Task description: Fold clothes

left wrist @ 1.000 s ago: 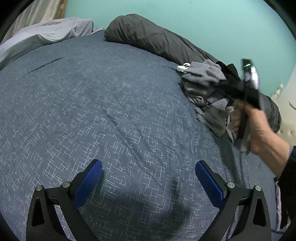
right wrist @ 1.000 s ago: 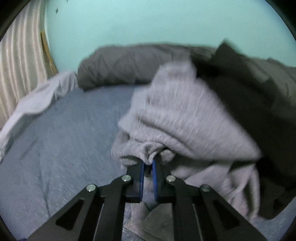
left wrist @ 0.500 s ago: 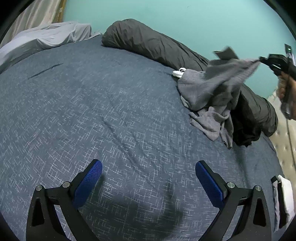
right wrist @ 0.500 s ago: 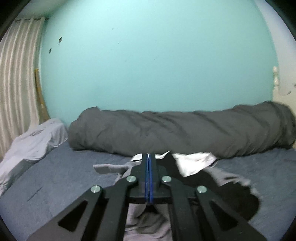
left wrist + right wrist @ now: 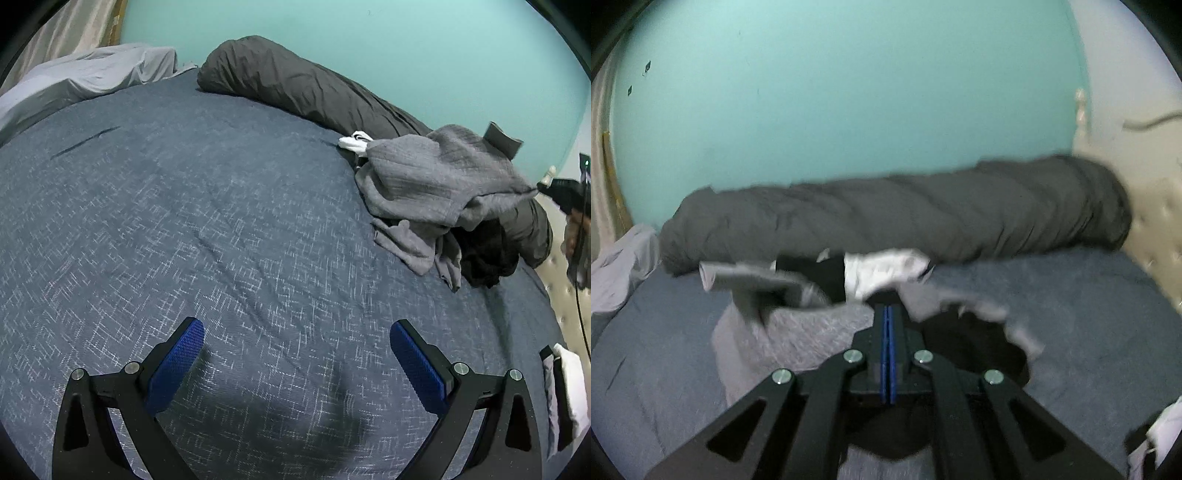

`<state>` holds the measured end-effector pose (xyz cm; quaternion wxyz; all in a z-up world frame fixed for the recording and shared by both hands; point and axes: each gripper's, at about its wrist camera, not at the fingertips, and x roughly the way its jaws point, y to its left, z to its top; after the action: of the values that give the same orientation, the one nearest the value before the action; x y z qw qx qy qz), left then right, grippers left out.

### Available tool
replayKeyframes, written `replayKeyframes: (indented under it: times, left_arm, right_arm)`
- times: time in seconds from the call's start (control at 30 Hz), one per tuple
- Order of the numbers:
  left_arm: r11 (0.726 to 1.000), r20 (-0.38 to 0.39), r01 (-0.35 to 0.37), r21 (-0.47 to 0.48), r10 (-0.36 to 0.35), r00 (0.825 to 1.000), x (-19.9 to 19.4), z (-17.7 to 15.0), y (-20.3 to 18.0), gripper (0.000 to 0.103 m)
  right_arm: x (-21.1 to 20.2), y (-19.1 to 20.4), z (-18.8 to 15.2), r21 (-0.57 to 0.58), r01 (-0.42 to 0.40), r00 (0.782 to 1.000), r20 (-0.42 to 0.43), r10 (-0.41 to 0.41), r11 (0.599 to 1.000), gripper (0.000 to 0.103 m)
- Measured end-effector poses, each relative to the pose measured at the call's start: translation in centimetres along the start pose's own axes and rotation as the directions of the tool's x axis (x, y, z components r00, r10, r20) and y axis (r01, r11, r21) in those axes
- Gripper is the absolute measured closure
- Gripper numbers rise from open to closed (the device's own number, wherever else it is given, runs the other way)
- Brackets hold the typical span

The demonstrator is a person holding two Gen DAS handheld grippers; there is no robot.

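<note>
Grey garment [image 5: 436, 177] lying bunched at far right of blue bedspread [image 5: 184, 221] beside dark bolster [image 5: 295, 88], right gripper [image 5: 887, 314] pinching its edge (pads fully together), left gripper [image 5: 295, 354] hovering wide, gripping nothing.

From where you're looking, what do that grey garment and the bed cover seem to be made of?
The grey garment looks like a soft knit, perhaps fleece or cotton: matte, ribbed lines, limp folds. The bed cover looks like woven cotton or a blend: flat, matte blue with a pale crosshatch print and shallow creases.
</note>
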<state>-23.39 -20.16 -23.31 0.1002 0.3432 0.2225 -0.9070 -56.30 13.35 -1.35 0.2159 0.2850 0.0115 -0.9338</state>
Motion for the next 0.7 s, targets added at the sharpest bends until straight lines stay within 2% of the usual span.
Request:
replayKeyframes:
  times: [0.13, 0.2, 0.23, 0.27, 0.33, 0.53, 0.7]
  left_arm:
    - [1.000, 0.000, -0.004, 0.005, 0.004, 1.000, 0.0, -0.1, -0.2, 0.000]
    - [1.000, 0.002, -0.004, 0.007, 0.004, 1.000, -0.1, -0.2, -0.2, 0.000]
    - [1.000, 0.002, -0.003, 0.008, 0.003, 1.000, -0.1, -0.2, -0.2, 0.000]
    - [1.000, 0.002, -0.003, 0.008, 0.003, 1.000, -0.1, -0.2, -0.2, 0.000]
    - [1.000, 0.001, -0.004, 0.007, 0.004, 1.000, 0.0, -0.2, -0.1, 0.000]
    - [1.000, 0.000, -0.003, 0.004, 0.003, 1.000, -0.1, -0.1, 0.0, 0.000]
    - [1.000, -0.003, 0.000, 0.007, 0.000, 1.000, -0.1, -0.2, -0.1, 0.000]
  right_arm:
    - [2.1, -0.4, -3.1, 0.029, -0.107, 0.989, -0.098, 0.109, 0.994, 0.101]
    - [2.9, -0.3, -4.5, 0.048, -0.134, 0.982, -0.130, 0.139, 0.990, 0.098]
    - [3.2, -0.1, -5.1, 0.057, -0.144, 0.979, -0.138, 0.150, 0.988, 0.087]
    - [3.4, 0.1, -5.7, 0.062, -0.160, 0.976, -0.140, 0.167, 0.985, 0.065]
    - [4.0, 1.0, -6.9, 0.073, -0.205, 0.966, -0.145, 0.213, 0.976, 0.043]
    - [4.6, 4.8, -9.8, 0.047, -0.288, 0.936, -0.198, 0.291, 0.957, 0.035]
    - [6.4, 8.2, -13.1, -0.025, -0.304, 0.914, -0.290, 0.284, 0.952, 0.032]
